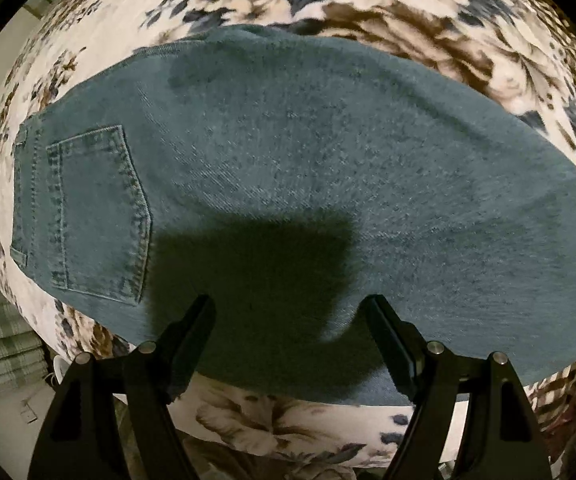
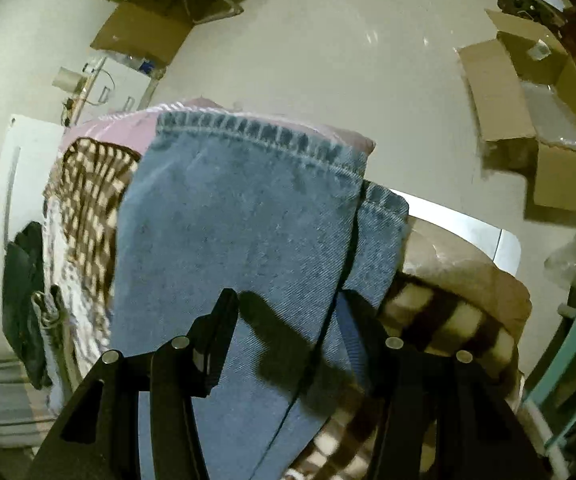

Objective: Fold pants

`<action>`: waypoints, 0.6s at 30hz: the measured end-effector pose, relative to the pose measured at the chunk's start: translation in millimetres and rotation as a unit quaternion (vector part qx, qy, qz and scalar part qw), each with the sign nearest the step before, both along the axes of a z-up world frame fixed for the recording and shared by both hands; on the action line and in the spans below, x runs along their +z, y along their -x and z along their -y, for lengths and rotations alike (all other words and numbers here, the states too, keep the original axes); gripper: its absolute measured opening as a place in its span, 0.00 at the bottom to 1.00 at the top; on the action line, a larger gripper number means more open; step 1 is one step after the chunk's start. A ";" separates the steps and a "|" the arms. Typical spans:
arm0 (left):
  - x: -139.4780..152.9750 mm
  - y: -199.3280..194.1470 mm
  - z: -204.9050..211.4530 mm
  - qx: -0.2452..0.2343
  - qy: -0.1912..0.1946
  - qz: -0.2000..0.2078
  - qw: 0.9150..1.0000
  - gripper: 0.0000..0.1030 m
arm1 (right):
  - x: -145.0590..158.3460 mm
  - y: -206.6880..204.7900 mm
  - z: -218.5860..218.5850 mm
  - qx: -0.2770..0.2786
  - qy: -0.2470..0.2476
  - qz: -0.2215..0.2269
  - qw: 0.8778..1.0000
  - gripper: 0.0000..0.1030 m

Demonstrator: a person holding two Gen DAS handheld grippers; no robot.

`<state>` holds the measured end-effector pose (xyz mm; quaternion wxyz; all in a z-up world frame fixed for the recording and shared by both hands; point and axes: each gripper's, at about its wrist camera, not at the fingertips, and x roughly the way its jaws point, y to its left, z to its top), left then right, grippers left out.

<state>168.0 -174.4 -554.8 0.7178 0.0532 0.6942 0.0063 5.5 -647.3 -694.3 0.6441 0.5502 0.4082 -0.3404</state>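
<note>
From the left wrist camera, the jeans [image 1: 288, 184] lie flat on a floral blanket [image 1: 428, 12], folded lengthwise so that one back pocket [image 1: 95, 216] faces up at the left end, with the leg running off to the right. The left gripper [image 1: 290, 304] hangs over the near edge of the denim with its fingers spread wide, holding nothing; its dark shadow falls on the cloth between them.

From the right wrist camera, the two stacked leg ends, each with a stitched hem [image 2: 263, 136], reach toward the far edge of a brown-and-cream patterned blanket [image 2: 87, 184], one leg peeking out to the right of the other. The right gripper [image 2: 292, 296] sits above the lower legs, its fingers parted and pinching no cloth. Beyond, on the pale floor [image 2: 328, 60], sits an open cardboard box [image 2: 528, 112] at the right.
</note>
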 end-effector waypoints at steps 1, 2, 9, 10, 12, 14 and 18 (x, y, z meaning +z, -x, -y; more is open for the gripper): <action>-2.1 0.6 0.8 0.002 0.000 -0.001 1.000 0.74 | -0.2 -2.2 0.1 0.002 0.004 0.002 1.000 0.50; -3.5 1.3 1.6 0.003 0.000 -0.002 1.000 0.74 | 0.5 -3.7 0.7 0.005 0.006 0.006 1.000 0.35; -6.9 4.1 6.4 0.001 -0.002 -0.006 1.000 0.74 | 26.0 -3.9 -6.8 0.007 0.052 -0.014 0.999 0.08; -6.2 5.5 6.6 0.001 -0.001 -0.007 1.000 0.74 | 31.2 -1.6 -7.7 0.005 0.055 -0.013 0.998 0.08; -0.7 4.5 -2.6 0.000 0.004 -0.009 1.000 0.74 | 43.3 4.6 -9.8 0.005 0.061 -0.011 0.998 0.08; 0.4 7.4 -7.1 0.001 0.007 -0.012 1.000 0.74 | 52.2 9.2 -12.1 0.010 0.064 -0.017 0.998 0.08; 4.0 9.4 -12.7 0.010 0.016 -0.018 1.000 0.74 | 46.9 20.5 -8.8 0.006 0.053 -0.046 0.998 0.07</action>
